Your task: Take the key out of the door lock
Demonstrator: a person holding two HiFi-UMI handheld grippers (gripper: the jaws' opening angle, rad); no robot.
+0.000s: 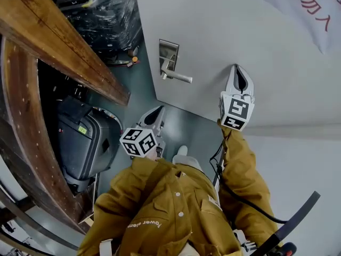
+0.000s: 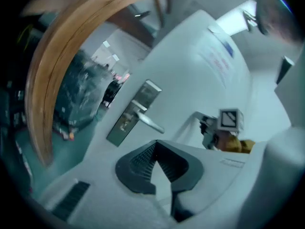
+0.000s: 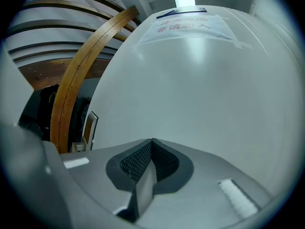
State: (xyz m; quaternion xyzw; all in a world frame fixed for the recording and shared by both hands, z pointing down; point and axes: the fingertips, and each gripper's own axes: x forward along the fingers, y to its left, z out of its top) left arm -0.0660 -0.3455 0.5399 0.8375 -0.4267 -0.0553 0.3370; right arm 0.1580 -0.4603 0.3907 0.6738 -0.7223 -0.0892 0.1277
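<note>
A steel lock plate (image 1: 169,56) with a lever handle (image 1: 178,78) sits on the white door (image 1: 240,31). No key can be made out on it in the head view. In the left gripper view a small fitting shows on the lock plate (image 2: 132,113) below the handle (image 2: 150,123), too blurred to name. My left gripper (image 1: 159,111) hangs below the handle, apart from the door, jaws shut with nothing between them (image 2: 155,144). My right gripper (image 1: 238,68) is raised against the bare door, right of the handle, also shut and empty (image 3: 152,142).
Curved wooden beams (image 1: 64,47) run down the left side. A black machine (image 1: 85,140) stands on the floor under them, with plastic-wrapped goods (image 1: 101,9) behind. A sheet with red print (image 1: 306,4) hangs on the door. My mustard-coloured jacket (image 1: 176,212) fills the bottom.
</note>
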